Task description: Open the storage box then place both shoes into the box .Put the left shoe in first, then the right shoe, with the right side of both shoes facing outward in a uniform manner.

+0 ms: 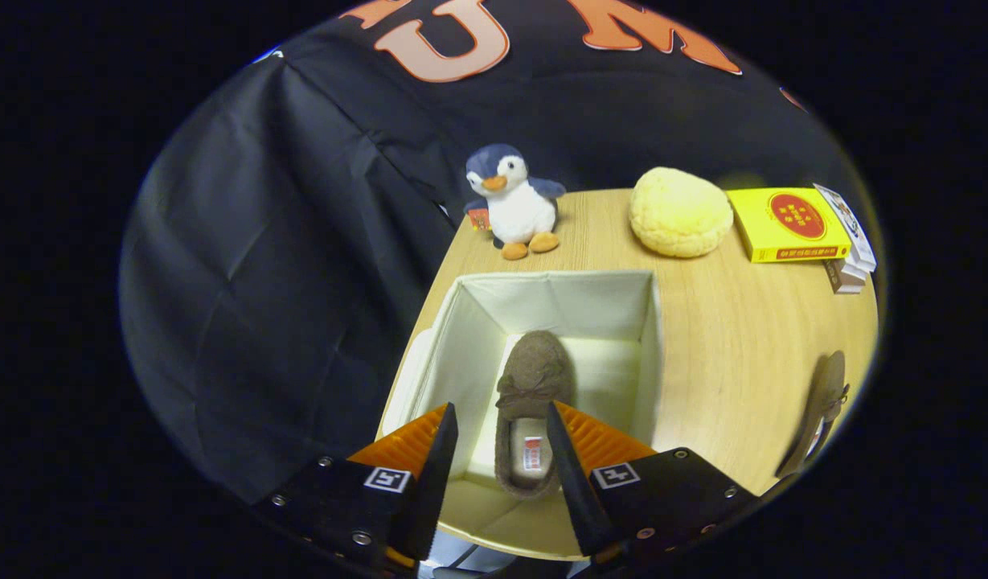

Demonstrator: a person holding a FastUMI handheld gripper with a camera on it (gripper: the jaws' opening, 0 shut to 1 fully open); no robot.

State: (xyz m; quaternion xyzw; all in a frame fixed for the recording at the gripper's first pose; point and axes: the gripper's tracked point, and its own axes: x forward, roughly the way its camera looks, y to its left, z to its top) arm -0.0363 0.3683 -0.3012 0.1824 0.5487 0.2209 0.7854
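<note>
An open cream fabric storage box (477,338) stands on the wooden table, just ahead of my fingers. Inside it lies a brown fuzzy shoe with a bow (532,386), toe pointing away from me, heel near me. My gripper (500,438) hovers above the box's near side, open, fingers spread on either side of the shoe's heel and not touching it. A second brown shoe (819,414) lies on the table to the right of the box, seen edge-on.
A plush penguin (514,201) stands beyond the box. To its right lie a round yellow cushion (680,211) and a yellow carton (787,223) beside a few small boxes (849,265). The table's left edge runs close along the box.
</note>
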